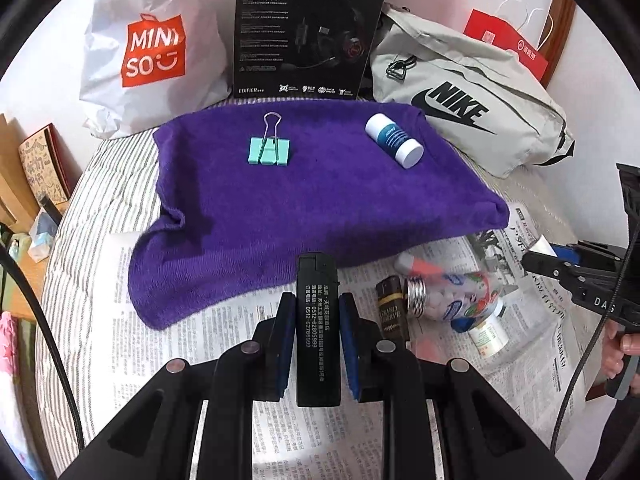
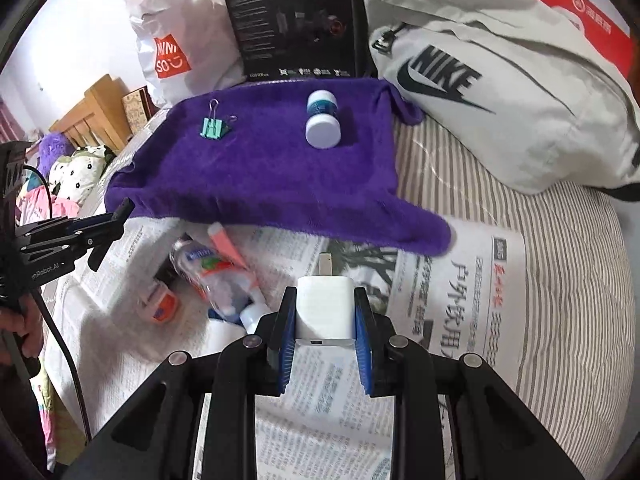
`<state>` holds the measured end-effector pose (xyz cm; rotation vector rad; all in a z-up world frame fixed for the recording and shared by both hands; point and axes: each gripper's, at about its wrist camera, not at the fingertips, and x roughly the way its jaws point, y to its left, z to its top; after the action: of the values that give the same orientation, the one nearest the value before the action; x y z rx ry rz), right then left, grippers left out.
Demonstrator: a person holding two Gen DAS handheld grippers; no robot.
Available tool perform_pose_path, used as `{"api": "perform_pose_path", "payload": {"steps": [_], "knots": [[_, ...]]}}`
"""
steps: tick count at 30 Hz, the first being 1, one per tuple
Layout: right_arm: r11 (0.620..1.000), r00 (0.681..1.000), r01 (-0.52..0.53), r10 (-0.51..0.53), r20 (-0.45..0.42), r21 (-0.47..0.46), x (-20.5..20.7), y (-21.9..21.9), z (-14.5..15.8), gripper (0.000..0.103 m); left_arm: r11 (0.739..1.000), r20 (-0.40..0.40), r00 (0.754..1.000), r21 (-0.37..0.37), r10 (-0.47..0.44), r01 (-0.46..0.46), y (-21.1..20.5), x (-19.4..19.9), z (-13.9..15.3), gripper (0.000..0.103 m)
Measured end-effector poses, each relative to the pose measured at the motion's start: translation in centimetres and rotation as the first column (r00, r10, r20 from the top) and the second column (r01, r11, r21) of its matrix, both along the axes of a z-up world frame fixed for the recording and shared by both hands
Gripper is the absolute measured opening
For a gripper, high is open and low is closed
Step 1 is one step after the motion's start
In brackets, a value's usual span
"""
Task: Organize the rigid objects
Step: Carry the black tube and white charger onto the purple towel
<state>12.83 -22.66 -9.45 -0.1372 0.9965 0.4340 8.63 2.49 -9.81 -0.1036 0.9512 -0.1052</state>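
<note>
Black lighter sitting clamped in left gripper, just short of purple towel; right gripper pinching white charger w/ flat sides. Both seeming light, stiff, prob slick plastic.

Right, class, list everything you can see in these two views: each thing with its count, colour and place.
lighter: one, black, gripped in left tool
charger: one, white, gripped in right tool
binder clip: one, mint green, on towel, left
small bottle: one, white and blue, lying on towel, right
towel: one, purple, on bed
candy bottle: one, clear, on newspaper among a few small items
newspaper: sheets, on striped bed
Miniso bag: one, white
headset box: one, black
Nike bag: one, grey
left tool: black, blue pads
right tool: black, blue pads
</note>
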Motion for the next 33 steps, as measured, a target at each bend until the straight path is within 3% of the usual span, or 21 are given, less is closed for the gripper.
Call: {"api": "perform_pose_path", "payload": {"steps": [17,23,33], "knots": [[1.0,0.999,-0.011,0.01,0.052,0.017,7.6,2.4,3.3,0.026,1.0,0.025,1.0,0.002,0.013,-0.013,2.0,7.1,2.2,0.021],[0.999,1.0,-0.009,0.01,0.026,-0.042,11.7,4.3,1.6,0.026,0.999,0.005,0.999,-0.007,0.048,-0.048,3.3,9.8,1.3,0.021],[0.988,0.999,-0.02,0.016,-0.029,-0.154,14.6,6.2,-2.2,0.026,0.997,-0.04,0.996,-0.002,0.082,-0.082,5.2,13.1,-1.4,0.021]]}}
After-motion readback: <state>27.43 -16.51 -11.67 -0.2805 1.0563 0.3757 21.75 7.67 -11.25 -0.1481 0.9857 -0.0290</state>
